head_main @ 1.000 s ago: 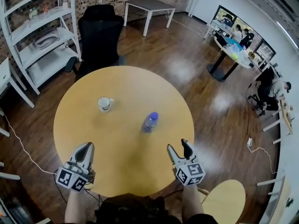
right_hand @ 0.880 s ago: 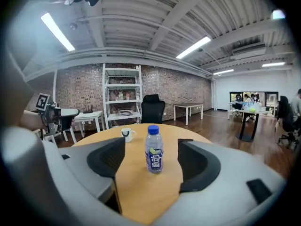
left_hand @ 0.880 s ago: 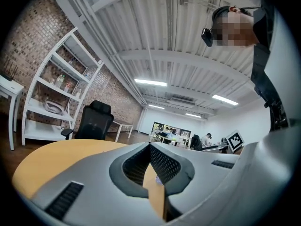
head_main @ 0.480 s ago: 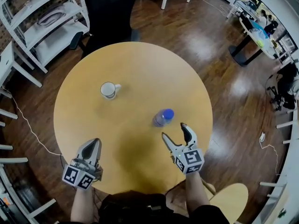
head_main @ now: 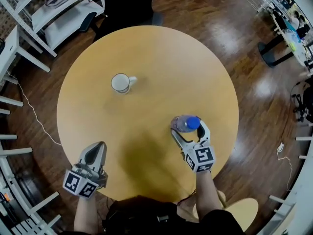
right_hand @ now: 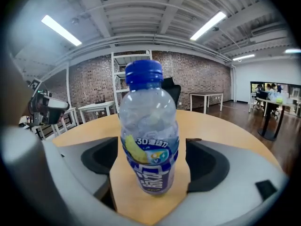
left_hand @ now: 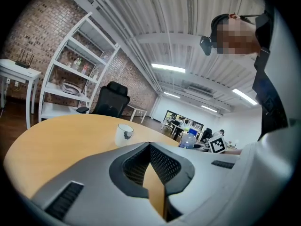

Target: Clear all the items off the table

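Inside just-opened right gripper [head_main: 188, 130] stands one bottle [right_hand: 149, 140]; left gripper [head_main: 97, 149] clenched; one mug [head_main: 120, 82] beyond.

Bright ceiling strip lights [right_hand: 59, 29]; glare on the floor [head_main: 229, 37]; soft shadow at the near edge of the bench [head_main: 161, 58]; fisheye-bent, dark corners.

Open-plan office, brick wall [right_hand: 197, 79], white shelving [head_main: 63, 18], black swivel chair [left_hand: 110, 102], staffed desks [right_hand: 268, 100], wood floor [head_main: 234, 33], strip lights [right_hand: 209, 25]

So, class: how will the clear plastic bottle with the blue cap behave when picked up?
The clear plastic blue-capped bottle shows no liquid line, so probably light. Its crinkled walls may dent when squeezed. Standing tall and narrow, it could tip.
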The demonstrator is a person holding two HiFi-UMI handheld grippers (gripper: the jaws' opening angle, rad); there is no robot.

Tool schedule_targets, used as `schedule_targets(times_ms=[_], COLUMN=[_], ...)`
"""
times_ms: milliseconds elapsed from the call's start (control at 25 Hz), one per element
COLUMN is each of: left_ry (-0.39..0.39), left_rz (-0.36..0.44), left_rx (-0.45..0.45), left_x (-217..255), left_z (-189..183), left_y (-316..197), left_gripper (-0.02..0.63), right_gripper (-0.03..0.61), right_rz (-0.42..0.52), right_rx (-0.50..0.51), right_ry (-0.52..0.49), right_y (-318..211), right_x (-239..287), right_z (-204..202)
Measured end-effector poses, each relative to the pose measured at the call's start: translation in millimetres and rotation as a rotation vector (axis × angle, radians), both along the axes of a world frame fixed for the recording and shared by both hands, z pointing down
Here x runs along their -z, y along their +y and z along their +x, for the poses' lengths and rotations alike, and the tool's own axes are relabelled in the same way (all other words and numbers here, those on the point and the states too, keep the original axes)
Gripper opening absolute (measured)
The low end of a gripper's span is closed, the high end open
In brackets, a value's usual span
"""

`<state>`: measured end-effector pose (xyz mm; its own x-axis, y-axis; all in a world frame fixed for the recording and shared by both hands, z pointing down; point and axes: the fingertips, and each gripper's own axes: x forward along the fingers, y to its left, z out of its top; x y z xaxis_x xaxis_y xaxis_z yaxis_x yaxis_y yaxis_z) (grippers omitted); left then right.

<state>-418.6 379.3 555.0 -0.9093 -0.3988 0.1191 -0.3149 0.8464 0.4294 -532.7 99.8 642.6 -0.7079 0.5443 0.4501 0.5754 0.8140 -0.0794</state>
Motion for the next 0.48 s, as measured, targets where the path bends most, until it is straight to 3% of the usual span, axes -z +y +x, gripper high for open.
schedule_targets(times_ms=[240, 280, 320, 480], left_ry=[0.029, 0.028, 0.025, 0.002], left_rz=[-0.002, 0.001, 0.002, -0.004], left_rx=[0.026, 0.029, 0.032, 0.032], left_x=[-8.5, -8.0, -6.8, 3.2], left_z=[8.6, 9.0, 9.0, 8.9], left_y=[9.0, 9.2, 9.3, 14.5], left_gripper=[0.0, 0.0, 0.0, 0.0], right_gripper=[0.456, 0.401, 0.387, 0.38], right_rz=[-0.017, -0.018, -0.016, -0.006], right_rx=[-0.004, -0.018, -0.03, -0.04], right_ry=[-0.017, -0.016, -0.014, -0.019], right_y=[8.8, 7.3, 5.9, 5.8], right_x=[-9.2, -10.1, -10.5, -6.6], right_z=[-9.5, -10.3, -10.9, -8.0])
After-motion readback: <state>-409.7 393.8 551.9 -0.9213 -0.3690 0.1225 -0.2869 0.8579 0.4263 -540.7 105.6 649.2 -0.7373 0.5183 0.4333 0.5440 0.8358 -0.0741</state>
